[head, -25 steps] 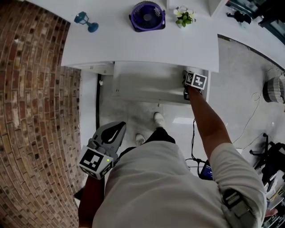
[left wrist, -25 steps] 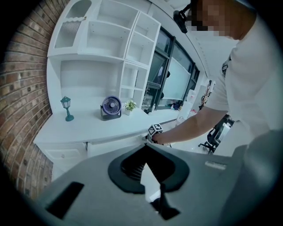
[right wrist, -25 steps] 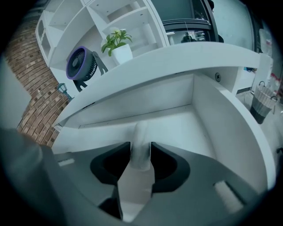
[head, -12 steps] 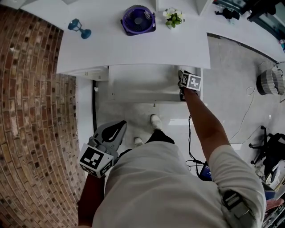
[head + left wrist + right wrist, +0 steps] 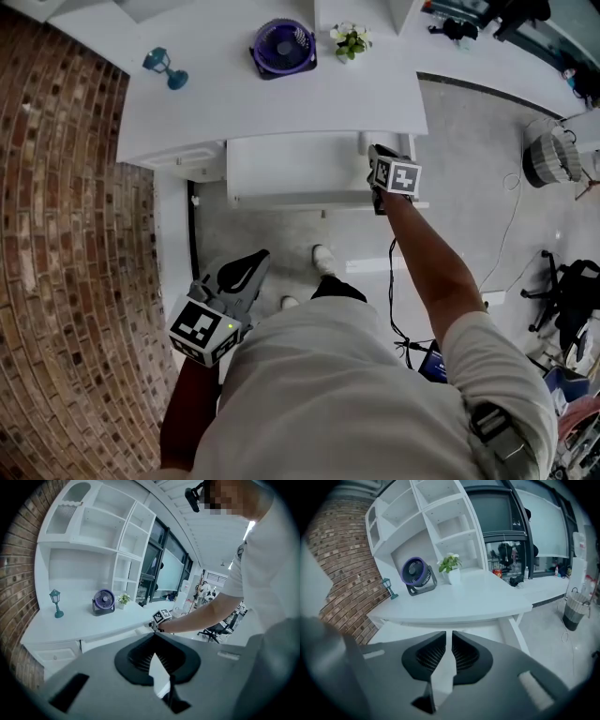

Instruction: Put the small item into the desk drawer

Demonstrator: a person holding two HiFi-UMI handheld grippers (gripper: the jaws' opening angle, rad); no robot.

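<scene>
Now, right gripper point(image 5: 451, 635): jaws closing, only a thin slit left between the tips, nothing in them; it hangs over the right end of the drawer.
Left gripper point(image 5: 154, 638): tips together, empty, held low at the person's left side, well apart from the desk.
Drawer point(image 5: 300, 169): stands open under the desk point(image 5: 281, 103), its floor white.
Item: cannot be made out in any view.
</scene>
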